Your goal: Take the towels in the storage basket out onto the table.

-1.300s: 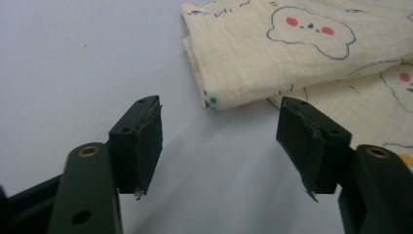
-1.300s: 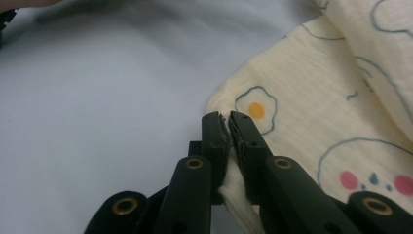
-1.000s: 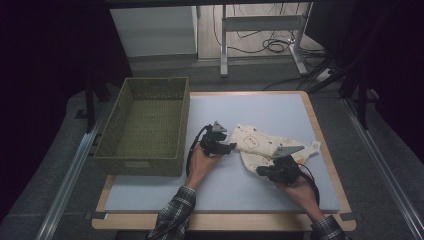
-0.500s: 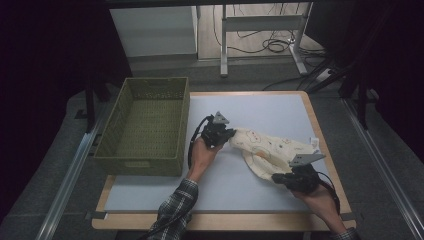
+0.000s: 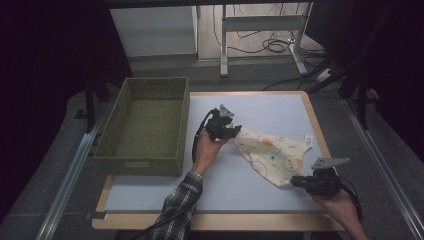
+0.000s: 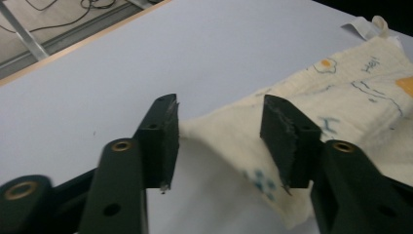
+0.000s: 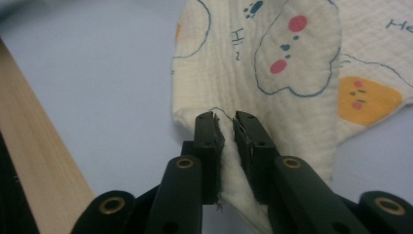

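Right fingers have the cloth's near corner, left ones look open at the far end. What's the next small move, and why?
Probably close the left gripper on the cloth corner lying between its open fingers. The right gripper already pinches the other end, so a second grip would let you lift it, perhaps toward the basket.

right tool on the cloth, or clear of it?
Touching. The right gripper view shows the right tool with its jaws pinched on a fold of the cloth, fabric squeezed between the pads.
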Demonstrator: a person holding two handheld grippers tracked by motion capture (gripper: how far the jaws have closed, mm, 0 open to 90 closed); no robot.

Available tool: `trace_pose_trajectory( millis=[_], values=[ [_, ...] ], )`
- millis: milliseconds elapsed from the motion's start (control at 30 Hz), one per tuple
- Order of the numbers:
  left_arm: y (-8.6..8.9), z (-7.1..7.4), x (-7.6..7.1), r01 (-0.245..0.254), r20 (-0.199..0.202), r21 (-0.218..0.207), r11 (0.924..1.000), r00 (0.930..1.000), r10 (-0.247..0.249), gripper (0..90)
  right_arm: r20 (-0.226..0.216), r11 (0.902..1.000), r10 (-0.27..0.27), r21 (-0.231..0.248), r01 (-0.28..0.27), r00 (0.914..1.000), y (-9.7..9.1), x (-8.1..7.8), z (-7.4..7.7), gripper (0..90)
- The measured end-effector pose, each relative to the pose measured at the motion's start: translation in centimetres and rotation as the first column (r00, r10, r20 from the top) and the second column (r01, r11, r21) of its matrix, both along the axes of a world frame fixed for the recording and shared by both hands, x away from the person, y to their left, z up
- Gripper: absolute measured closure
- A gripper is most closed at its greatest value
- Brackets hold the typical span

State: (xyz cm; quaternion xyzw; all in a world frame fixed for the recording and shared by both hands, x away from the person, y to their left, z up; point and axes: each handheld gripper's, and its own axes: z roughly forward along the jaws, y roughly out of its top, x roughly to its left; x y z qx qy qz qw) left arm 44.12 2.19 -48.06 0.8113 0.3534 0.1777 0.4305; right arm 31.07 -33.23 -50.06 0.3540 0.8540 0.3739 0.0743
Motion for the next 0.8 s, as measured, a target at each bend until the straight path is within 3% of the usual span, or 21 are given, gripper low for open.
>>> trace_pose_trajectory(
  millis=[67, 167, 233, 367, 500, 567, 600, 667, 700, 733, 800],
  values=[
    [0.8, -0.2, -0.9, -0.001, -0.02, -0.03, 0.9996, 0.9998, 0.0, 44.3, -0.002, 1.0, -0.005, 0.003, 0.005, 1.0, 0.0, 0.1, -0.1, 76.6],
    [2.0, -0.6, -2.3, -0.01, -0.037, -0.031, 0.9995, 0.9993, 0.009, 42.0, 0.002, 1.0, -0.006, 0.0, 0.006, 1.0, 0.1, 0.2, 0.0, 73.2],
    [2.8, -0.8, -3.2, -0.017, -0.052, -0.053, 0.9984, 0.9986, 0.014, 41.0, 0.005, 0.9999, -0.011, -0.001, 0.011, 0.9999, 0.1, 0.3, 0.0, 72.4],
    [3.1, -1.7, -5.0, 0.042, -0.093, -0.089, 0.9952, 0.9944, -0.05, 41.2, 0.006, 0.9999, -0.011, 0.002, 0.011, 0.9999, 0.0, 0.2, 0.1, 71.6],
    [1.4, -3.1, -5.8, 0.111, -0.101, -0.025, 0.9935, 0.9885, -0.113, 38.6, 0.0, 0.9999, -0.012, 0.002, 0.012, 0.9999, 0.0, 0.1, -0.3, 70.7],
    [0.4, -3.8, -5.6, 0.116, -0.106, 0.023, 0.993, 0.988, -0.112, 38.4, 0.0, 0.9999, -0.013, 0.003, 0.013, 0.9999, -0.1, 0.0, -0.4, 70.6],
    [-0.1, -4.1, -5.4, 0.116, -0.108, 0.055, 0.9917, 0.988, -0.11, 40.3, -0.001, 0.9999, -0.012, 0.006, 0.012, 0.9999, -0.1, -0.1, -0.5, 70.7],
    [-0.9, -4.5, -4.7, 0.125, -0.121, 0.105, 0.9866, 0.9863, -0.112, 52.3, -0.002, 0.9999, -0.014, 0.009, 0.014, 0.9999, -0.1, -0.2, -0.5, 70.7],
    [-1.1, -4.5, -4.4, 0.128, -0.112, 0.118, 0.9847, 0.987, -0.115, 66.5, -0.003, 0.9998, -0.015, 0.009, 0.015, 0.9999, -0.2, -0.2, -0.5, 70.7],
    [-1.2, -4.3, -4.0, 0.126, -0.105, 0.112, 0.9856, 0.9878, -0.115, 78.2, -0.001, 0.9999, -0.014, 0.01, 0.014, 0.9999, -0.2, -0.2, -0.5, 70.7],
    [-1.2, -3.4, -2.8, 0.12, -0.094, 0.07, 0.9903, 0.9891, -0.114, 86.9, -0.003, 0.9998, -0.018, 0.012, 0.018, 0.9998, -0.4, -0.1, -0.5, 71.0]
  ],
)
